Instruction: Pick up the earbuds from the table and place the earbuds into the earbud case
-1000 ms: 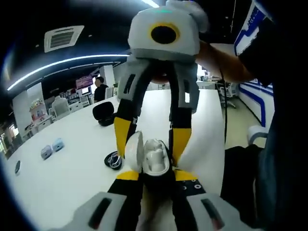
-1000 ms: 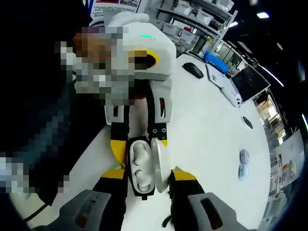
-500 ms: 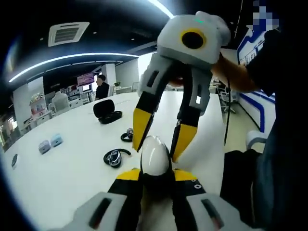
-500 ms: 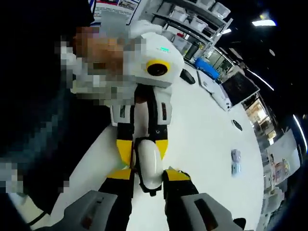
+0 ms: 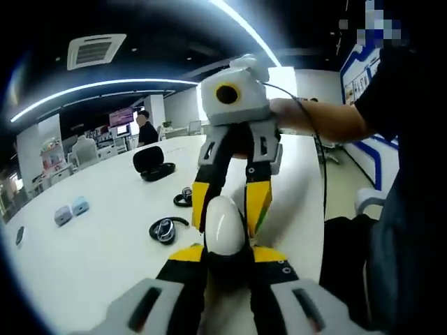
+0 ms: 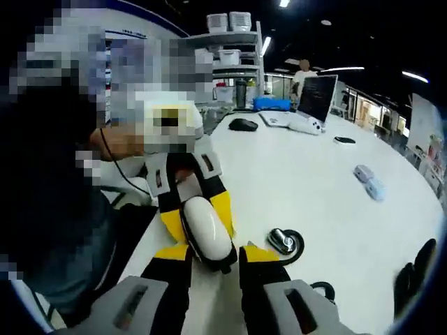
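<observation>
The white earbud case (image 5: pixel 224 225) is closed, its lid down, and sits clamped between the 2 yellow-tipped jaws of the left gripper (image 5: pixel 225 252), held above the near edge of the white table (image 5: pixel 91 244). In the right gripper view the same case (image 6: pixel 204 232) lies tilted between the left gripper's (image 6: pixel 196 225) yellow fingertips. The right gripper (image 5: pixel 231 209) faces it head-on, its jaws parted on either side of the case; whether they touch it I cannot tell. In its own view the right gripper (image 6: pixel 215 258) has its fingertips apart just below the case.

On the table behind, a black over-ear earbud (image 5: pixel 165 229) lies near the left gripper, a 2nd black one (image 5: pixel 184 197) further in, and a black open pouch (image 5: pixel 151 162) beyond that. 2 small pale cases (image 5: pixel 70 211) sit toward the table's far left edge. A person (image 5: pixel 147 127) stands at the far side.
</observation>
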`<action>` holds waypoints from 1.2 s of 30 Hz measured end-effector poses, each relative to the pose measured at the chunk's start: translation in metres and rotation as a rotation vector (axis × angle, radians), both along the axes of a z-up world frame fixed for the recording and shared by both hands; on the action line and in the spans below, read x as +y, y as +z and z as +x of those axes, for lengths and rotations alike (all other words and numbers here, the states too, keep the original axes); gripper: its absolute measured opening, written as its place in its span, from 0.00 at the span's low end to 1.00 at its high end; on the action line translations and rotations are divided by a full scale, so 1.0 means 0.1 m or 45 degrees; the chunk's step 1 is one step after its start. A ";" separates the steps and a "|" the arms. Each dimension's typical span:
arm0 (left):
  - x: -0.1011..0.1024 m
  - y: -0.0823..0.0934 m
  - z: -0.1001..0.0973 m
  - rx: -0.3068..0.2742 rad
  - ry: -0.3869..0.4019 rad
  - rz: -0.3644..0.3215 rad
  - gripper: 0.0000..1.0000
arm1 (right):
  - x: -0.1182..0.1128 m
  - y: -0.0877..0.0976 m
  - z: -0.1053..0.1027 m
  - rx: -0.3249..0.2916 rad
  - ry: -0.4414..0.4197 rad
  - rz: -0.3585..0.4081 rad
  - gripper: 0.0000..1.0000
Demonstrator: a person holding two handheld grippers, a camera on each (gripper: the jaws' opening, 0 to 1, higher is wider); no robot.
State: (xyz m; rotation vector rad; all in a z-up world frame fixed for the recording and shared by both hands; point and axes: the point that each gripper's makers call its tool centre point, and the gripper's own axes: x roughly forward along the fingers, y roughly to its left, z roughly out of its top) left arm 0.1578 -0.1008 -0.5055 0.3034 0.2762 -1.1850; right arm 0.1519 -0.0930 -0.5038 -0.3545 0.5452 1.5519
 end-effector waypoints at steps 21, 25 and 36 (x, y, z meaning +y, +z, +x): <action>0.09 0.06 0.09 0.011 0.105 -0.094 0.35 | 0.03 0.11 -0.04 0.464 -0.246 0.205 0.18; 0.09 0.13 0.08 -0.007 0.107 -0.119 0.35 | 0.04 0.17 -0.05 0.564 -0.311 0.264 0.17; 0.10 0.21 0.06 -0.146 0.118 -0.039 0.38 | 0.02 0.19 -0.02 0.788 -0.502 0.371 0.17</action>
